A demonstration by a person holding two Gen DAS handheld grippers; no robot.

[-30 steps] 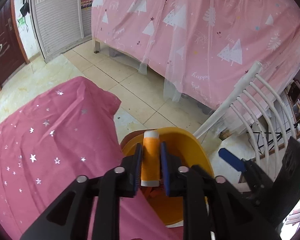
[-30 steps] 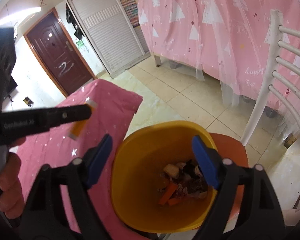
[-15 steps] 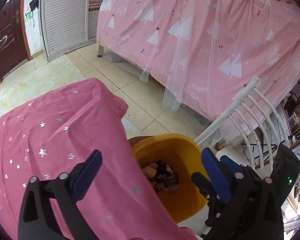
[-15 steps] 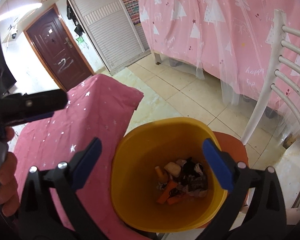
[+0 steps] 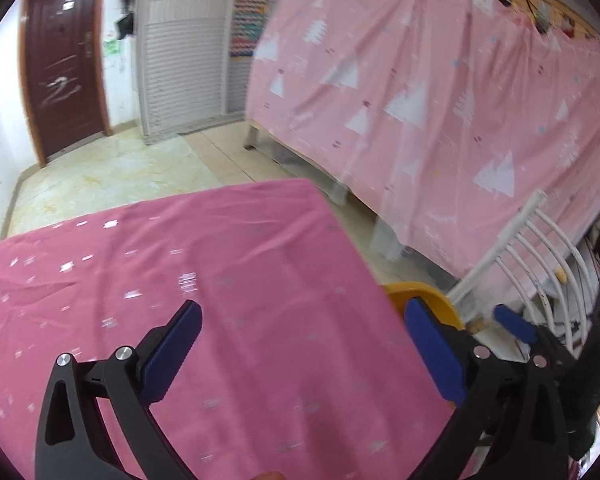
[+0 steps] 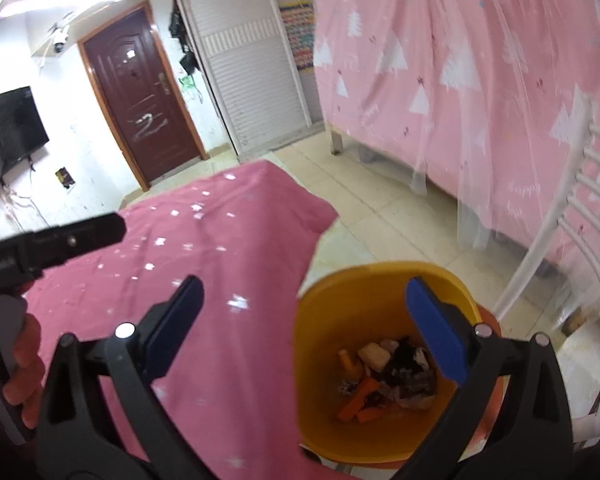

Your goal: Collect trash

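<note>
Since a second ago the left tool [image 5: 300, 356] has let go of the orange tube and swung from over the bucket [image 5: 428, 300] to above the pink tabletop [image 5: 220, 264]; the bucket's rim now shows only at 4 o'clock in its view. Its jaws stand wide apart, holding nothing. The right tool [image 6: 304, 328] hangs with jaws spread wide and empty, above the yellow bucket [image 6: 324, 360] at 5 o'clock. Trash [image 6: 388, 380] lies in a heap on the bucket's bottom. A white chair [image 6: 572, 240] stands at 3 o'clock.
</note>
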